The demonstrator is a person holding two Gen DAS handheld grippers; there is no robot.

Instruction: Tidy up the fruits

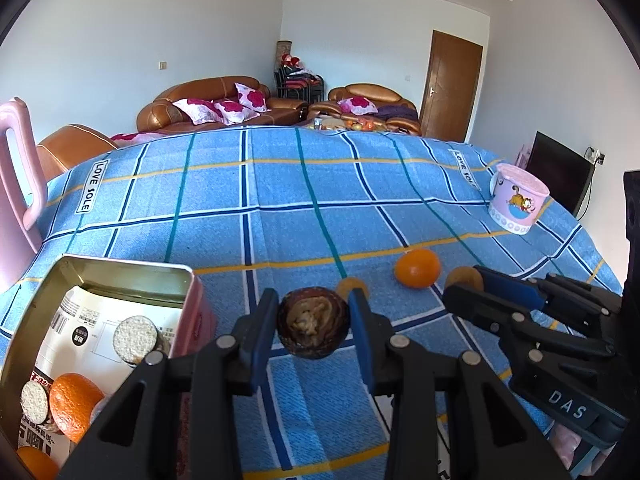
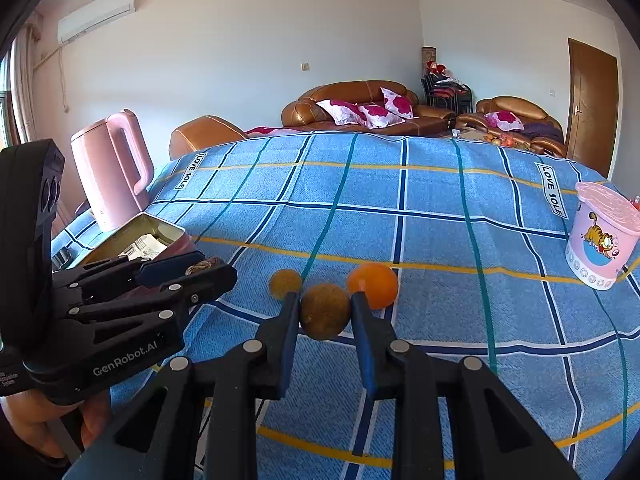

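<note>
My left gripper (image 1: 313, 300) is shut on a dark brown round fruit (image 1: 313, 330), held just right of an open pink tin (image 1: 120, 270). The tin holds an orange (image 1: 74, 404) and round rice cakes (image 1: 135, 338). My right gripper (image 2: 325, 300) is shut on a smaller tan-brown round fruit (image 2: 325, 314). Just beyond it on the blue checked cloth (image 2: 440, 232) lie a small brown fruit (image 2: 285, 282) and an orange (image 2: 374, 284). In the right wrist view the left gripper (image 2: 208, 270) shows at the left, in front of the tin (image 2: 152, 224).
A pink kettle (image 2: 112, 168) stands at the cloth's far left behind the tin. A pink lidded cup with a cartoon cat (image 2: 602, 236) stands at the right edge. A hand (image 2: 36, 420) holds the left gripper. Brown sofas stand beyond the far edge.
</note>
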